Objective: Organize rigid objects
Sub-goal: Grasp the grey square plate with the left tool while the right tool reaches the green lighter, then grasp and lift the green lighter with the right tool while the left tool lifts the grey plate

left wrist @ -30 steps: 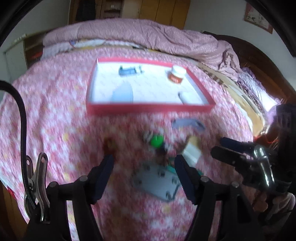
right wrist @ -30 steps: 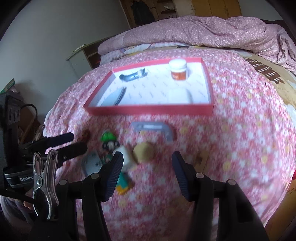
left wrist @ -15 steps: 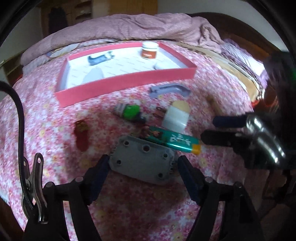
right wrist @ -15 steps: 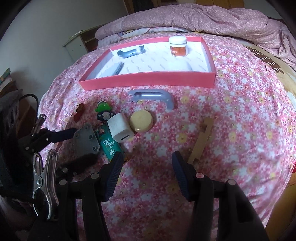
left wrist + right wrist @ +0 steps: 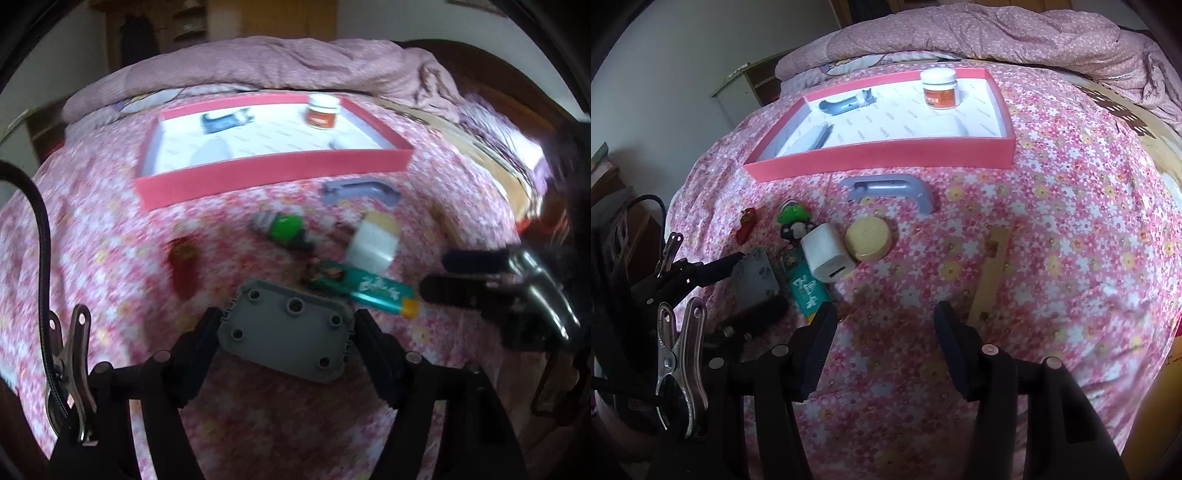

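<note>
The grey plate (image 5: 286, 332) with round bolt holes lies on the flowered bedspread (image 5: 1052, 229), low in the left wrist view, between the two fingers of the left gripper (image 5: 288, 325). The jaws have just been closing a little around it. They stand at its two short edges, but I cannot tell if the pads really press yet, so I judge the pick as just starting and the plate not lifted. The right gripper (image 5: 884, 328) hangs spread over bare cloth with nothing between its fingers. Around the plate, in the right wrist view: at abt 2 o'clock the teal tube (image 5: 809, 288), touching the white charger cube (image 5: 827, 258); further at 2 o'clock the yellow round tin (image 5: 868, 238); at 12 o'clock the green-capped figure (image 5: 794, 221); at 11 o'clock the small red figure (image 5: 745, 225); at 1 o'clock the grey curved handle (image 5: 890, 190); far at 3 o'clock the wooden strip (image 5: 991, 273). Beyond them is the red tray (image 5: 879, 158). Inside it approx 4 things: 1 white jar w/ orange label (image 5: 939, 90), 1 grey tool (image 5: 846, 103), 1 flat grey piece (image 5: 812, 136), 1 pale white item (image 5: 942, 123), hard to identify. So, by my count, 4 pcs are stored and 8 are left outside, incl. the plate: about one third done.
</note>
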`<act>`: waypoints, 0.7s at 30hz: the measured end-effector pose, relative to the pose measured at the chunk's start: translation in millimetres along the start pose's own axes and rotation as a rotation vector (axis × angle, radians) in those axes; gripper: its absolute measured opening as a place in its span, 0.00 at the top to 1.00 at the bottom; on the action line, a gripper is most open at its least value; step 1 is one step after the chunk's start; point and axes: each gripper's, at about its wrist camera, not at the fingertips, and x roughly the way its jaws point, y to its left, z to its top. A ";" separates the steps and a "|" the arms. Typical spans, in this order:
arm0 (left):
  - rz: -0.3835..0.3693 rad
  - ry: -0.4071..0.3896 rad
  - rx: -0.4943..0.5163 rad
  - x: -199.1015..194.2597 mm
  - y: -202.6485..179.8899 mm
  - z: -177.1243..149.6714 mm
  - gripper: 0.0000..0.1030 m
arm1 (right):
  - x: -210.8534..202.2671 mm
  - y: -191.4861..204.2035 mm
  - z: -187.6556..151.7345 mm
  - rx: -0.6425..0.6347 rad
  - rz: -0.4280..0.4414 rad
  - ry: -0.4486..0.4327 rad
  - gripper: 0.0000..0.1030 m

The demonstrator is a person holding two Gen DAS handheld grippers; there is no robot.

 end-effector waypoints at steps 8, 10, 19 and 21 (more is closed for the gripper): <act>0.070 -0.006 -0.078 -19.2 27.1 -17.0 0.27 | 18.0 42.4 8.6 -0.153 0.004 0.031 0.46; 0.077 0.000 -0.085 -20.5 31.4 -20.2 0.27 | 25.5 49.5 10.5 -0.171 -0.001 0.047 0.46; 0.098 -0.005 -0.090 -18.7 29.4 -27.1 0.26 | 33.2 76.1 7.8 -0.317 -0.133 0.006 0.69; 0.092 -0.009 -0.097 -19.3 29.6 -27.4 0.26 | 29.0 77.3 4.7 -0.330 -0.136 0.013 0.77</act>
